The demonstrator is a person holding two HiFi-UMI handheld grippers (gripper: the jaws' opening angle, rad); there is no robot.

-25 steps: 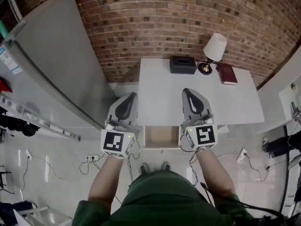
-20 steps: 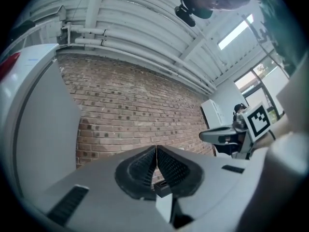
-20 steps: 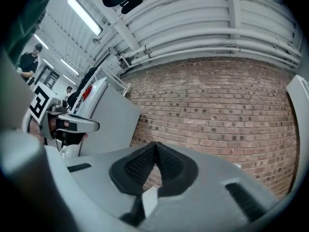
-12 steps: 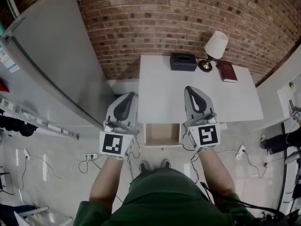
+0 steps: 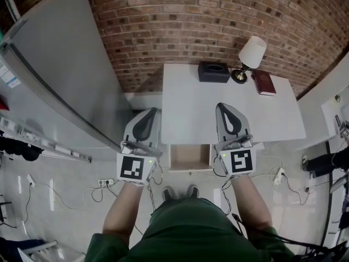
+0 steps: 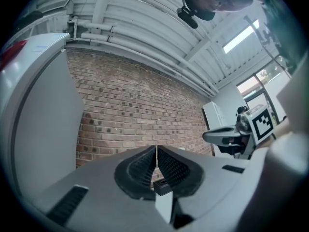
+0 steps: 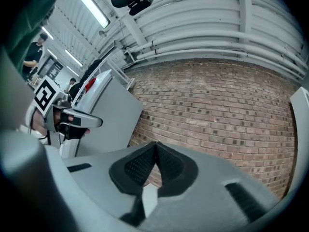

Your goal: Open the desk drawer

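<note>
In the head view the white desk [image 5: 191, 105] stands against the brick wall, and its drawer [image 5: 190, 156] is pulled out at the front edge, showing a brown, empty inside. My left gripper [image 5: 148, 114] hangs left of the drawer, beside the desk's left edge. My right gripper [image 5: 227, 109] is above the desk top, right of the drawer. Both are shut with nothing between the pads, as the left gripper [image 6: 156, 149] and right gripper [image 7: 156, 145] show in their own views. Neither touches the drawer.
On the desk's far edge sit a dark box [image 5: 213, 71], a lamp with a white shade [image 5: 252, 53] and a dark red book [image 5: 264, 83]. A large grey panel [image 5: 60, 64] leans at the left. Cables and power strips [image 5: 106, 183] lie on the floor.
The right gripper has rolled a little. The left gripper has drifted slightly. The drawer stays pulled out.
</note>
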